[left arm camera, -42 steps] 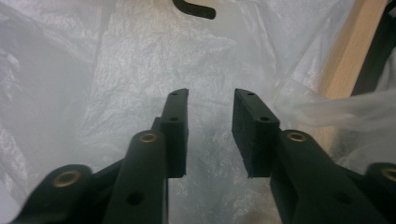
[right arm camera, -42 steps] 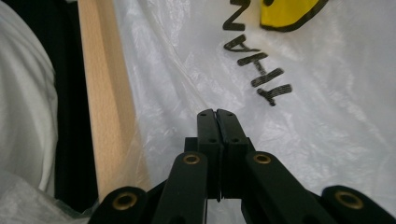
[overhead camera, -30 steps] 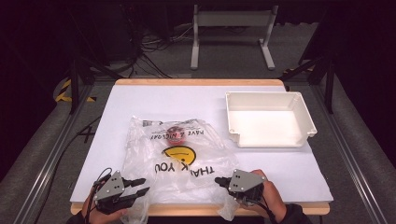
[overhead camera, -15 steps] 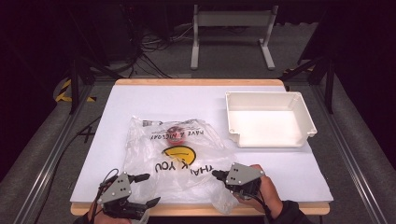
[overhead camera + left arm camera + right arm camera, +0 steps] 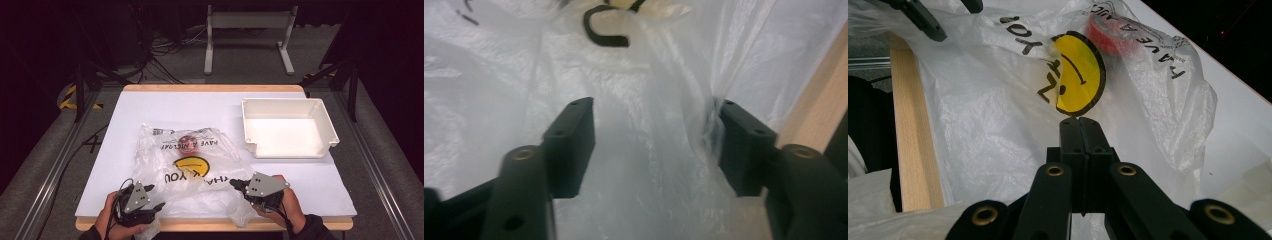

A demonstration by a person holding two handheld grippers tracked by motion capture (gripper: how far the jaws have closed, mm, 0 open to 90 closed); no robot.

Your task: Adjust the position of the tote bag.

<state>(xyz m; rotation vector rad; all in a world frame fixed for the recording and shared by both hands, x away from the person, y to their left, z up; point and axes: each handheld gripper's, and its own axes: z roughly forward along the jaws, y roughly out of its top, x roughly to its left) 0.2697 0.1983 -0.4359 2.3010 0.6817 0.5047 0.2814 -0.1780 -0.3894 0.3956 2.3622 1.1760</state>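
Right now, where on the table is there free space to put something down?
Free: the far strip behind the plastic bag, the left side beside it, and the near right corner below the white tray. Crowded: the near edge, where the left gripper and right gripper work the bag.

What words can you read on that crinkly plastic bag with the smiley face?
"THANK YOU": on the plastic bag, big black letters beside the yellow smiley face.
"HAVE A NICE DAY": on the bag, smaller black letters on the other side of the face.
Small dark print near the bag's far left corner: too small to read.
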